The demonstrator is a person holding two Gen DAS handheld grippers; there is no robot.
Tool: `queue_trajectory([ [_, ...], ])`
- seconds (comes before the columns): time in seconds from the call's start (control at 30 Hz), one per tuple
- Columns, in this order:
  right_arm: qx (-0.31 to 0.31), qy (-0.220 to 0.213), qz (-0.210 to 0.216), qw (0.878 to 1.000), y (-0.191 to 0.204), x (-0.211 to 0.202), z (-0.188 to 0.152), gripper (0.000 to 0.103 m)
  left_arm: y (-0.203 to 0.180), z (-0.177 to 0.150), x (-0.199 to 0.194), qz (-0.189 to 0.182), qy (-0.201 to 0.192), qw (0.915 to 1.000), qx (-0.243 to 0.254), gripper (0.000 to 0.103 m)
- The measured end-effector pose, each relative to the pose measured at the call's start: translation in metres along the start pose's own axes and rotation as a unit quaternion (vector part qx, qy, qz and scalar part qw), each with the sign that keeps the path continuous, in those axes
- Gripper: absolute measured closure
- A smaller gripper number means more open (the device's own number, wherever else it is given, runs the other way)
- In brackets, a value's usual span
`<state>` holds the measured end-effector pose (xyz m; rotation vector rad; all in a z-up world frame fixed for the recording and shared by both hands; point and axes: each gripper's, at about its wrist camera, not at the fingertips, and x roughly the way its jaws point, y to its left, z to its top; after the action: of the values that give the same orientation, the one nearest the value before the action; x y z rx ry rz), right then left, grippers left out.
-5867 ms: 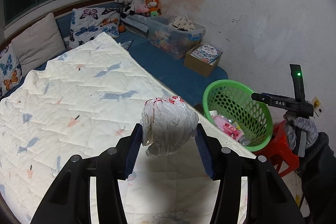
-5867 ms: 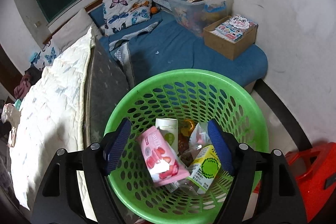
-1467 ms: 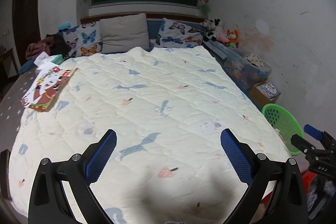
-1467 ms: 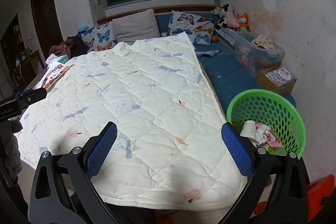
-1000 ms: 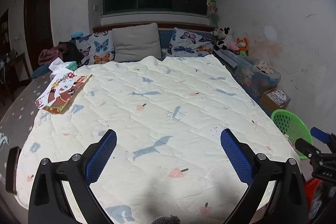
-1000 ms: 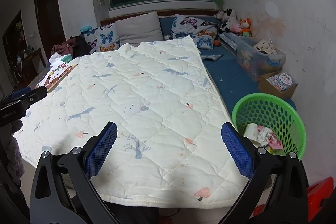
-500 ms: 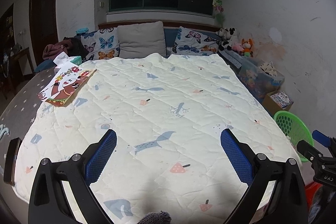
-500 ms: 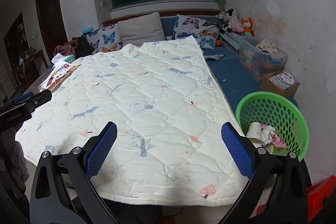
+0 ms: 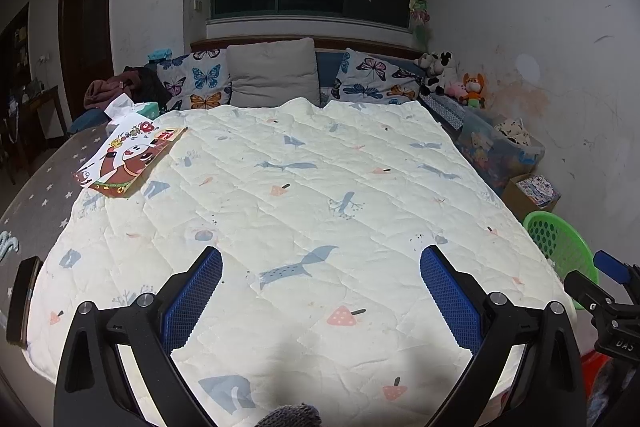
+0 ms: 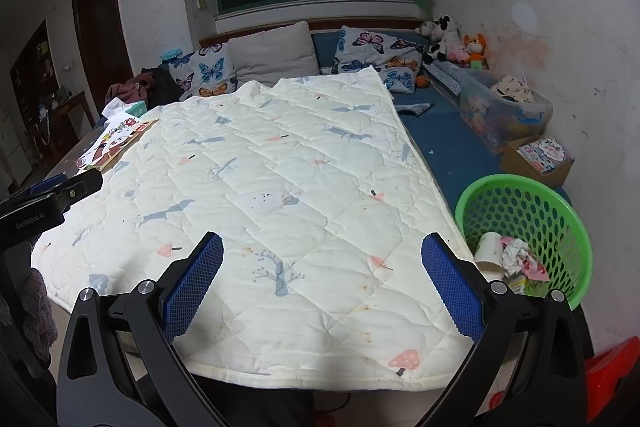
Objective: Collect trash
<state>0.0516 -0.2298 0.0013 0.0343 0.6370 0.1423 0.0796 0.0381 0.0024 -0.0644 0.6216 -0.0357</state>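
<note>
My left gripper is open and empty, held over the foot of a bed with a cream quilt. My right gripper is open and empty over the quilt's right corner. A green plastic basket stands on the floor right of the bed, holding a crumpled white wad, a paper cup and pink and yellow packets. The basket's rim shows in the left wrist view. The right gripper appears at the far right there, and the left gripper at the far left of the right wrist view.
A picture book and a tissue box lie at the bed's far left. Pillows line the headboard. A clear toy bin, a cardboard box and a red stool stand along the right wall.
The left gripper let go of the crumpled wad, which now lies in the basket. Both grippers have drawn back from the basket and the bed and risen, both wide open.
</note>
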Motion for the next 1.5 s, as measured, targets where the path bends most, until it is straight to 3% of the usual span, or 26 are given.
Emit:
queue_trajectory([
  [1.5,0.006,0.0,0.0,1.0,0.0001,0.0017,-0.0023,0.004,-0.001,-0.0078,-0.0023,0.004,-0.003,1.0,0.004,0.007],
])
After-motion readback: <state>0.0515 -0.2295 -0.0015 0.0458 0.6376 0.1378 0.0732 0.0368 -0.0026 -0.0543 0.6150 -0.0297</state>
